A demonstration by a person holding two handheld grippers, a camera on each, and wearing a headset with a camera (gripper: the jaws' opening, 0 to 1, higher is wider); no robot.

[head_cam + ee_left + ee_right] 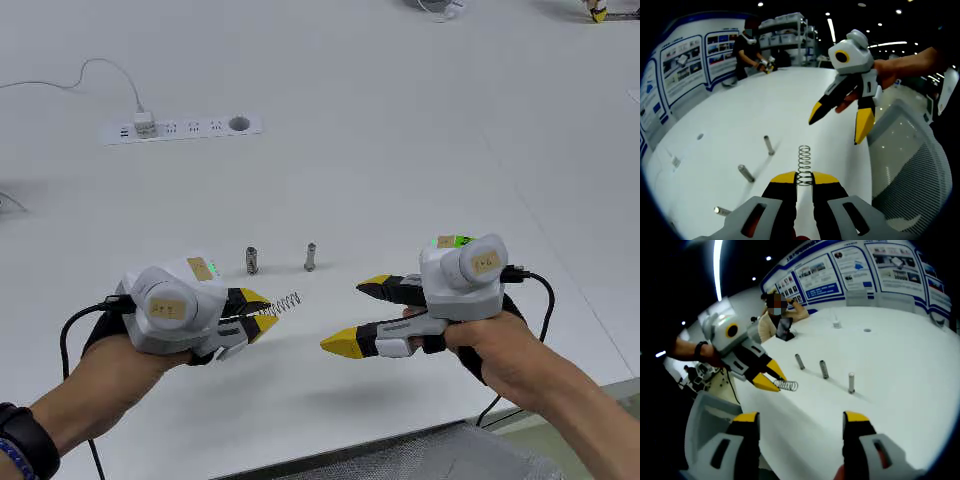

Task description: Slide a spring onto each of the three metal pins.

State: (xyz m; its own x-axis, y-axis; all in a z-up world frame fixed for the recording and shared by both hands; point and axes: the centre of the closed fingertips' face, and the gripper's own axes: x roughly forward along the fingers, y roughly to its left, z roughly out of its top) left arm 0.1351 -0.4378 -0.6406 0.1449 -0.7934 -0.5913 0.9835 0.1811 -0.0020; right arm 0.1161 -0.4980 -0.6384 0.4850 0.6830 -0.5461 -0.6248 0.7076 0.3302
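While pinched, coiled wire spring (285, 303)

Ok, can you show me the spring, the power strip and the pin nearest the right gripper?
spring (285, 303): head view, middle of the coil.
power strip (190, 128): head view, its top face.
pin (851, 382): right gripper view, middle of its shaft.

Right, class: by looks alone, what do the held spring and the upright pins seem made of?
Spring: thin bare wire, probably steel, going by its silvery open coils. Pins: likely metal, smooth dull grey with a slight sheen; which metal can't be told.
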